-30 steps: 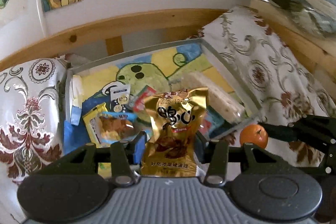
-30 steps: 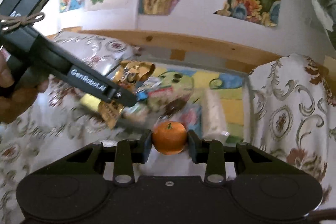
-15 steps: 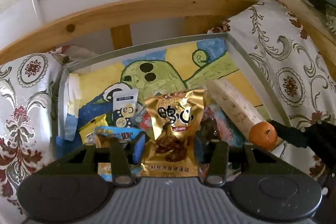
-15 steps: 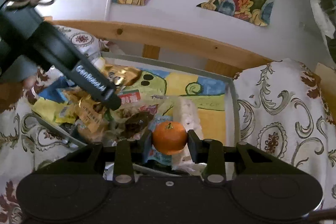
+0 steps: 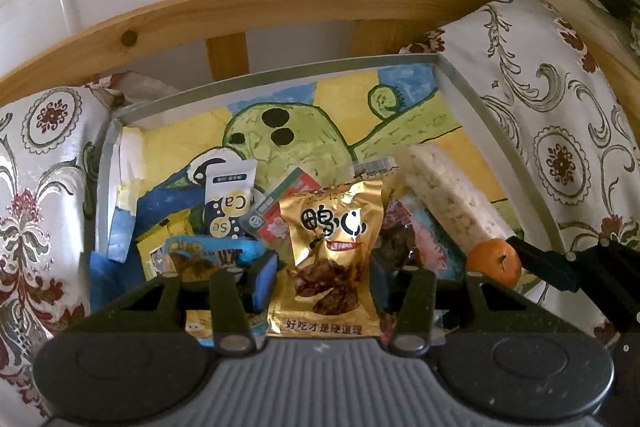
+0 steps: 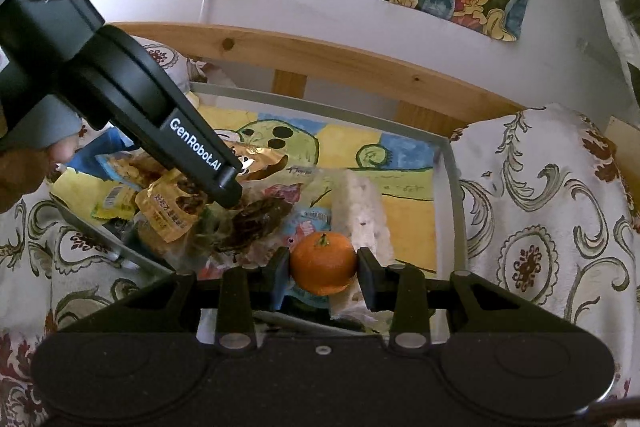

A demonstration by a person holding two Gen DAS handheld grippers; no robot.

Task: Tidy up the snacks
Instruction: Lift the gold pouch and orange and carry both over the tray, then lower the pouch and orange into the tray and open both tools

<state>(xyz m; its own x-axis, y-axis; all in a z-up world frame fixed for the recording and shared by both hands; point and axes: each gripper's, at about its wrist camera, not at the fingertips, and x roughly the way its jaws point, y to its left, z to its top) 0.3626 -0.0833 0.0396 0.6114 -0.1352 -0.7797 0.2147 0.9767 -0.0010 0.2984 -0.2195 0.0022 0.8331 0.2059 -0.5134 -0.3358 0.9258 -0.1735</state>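
Observation:
My left gripper [image 5: 324,273] is shut on a gold snack packet [image 5: 330,251] and holds it upright over the near part of a grey-rimmed tray [image 5: 280,73] with a cartoon picture inside. My right gripper [image 6: 323,267] is shut on a small orange [image 6: 323,263] and holds it above the tray's near right part. The orange also shows in the left wrist view [image 5: 494,262]. The left gripper and the gold packet [image 6: 260,163] show in the right wrist view at the left. Several snack packets lie in the tray, among them a white puffed-rice bar [image 5: 444,199] and a white pouch [image 5: 230,201].
The tray lies on a patterned white cloth [image 5: 560,131] on a seat. A wooden rail [image 5: 280,7] runs behind it, with a white wall and torn posters above. The tray's far half [image 5: 360,107] shows only its picture.
Both grippers have moved forward over the tray with their loads. The tray now looks nearer and larger in both views. Neither grip has changed.

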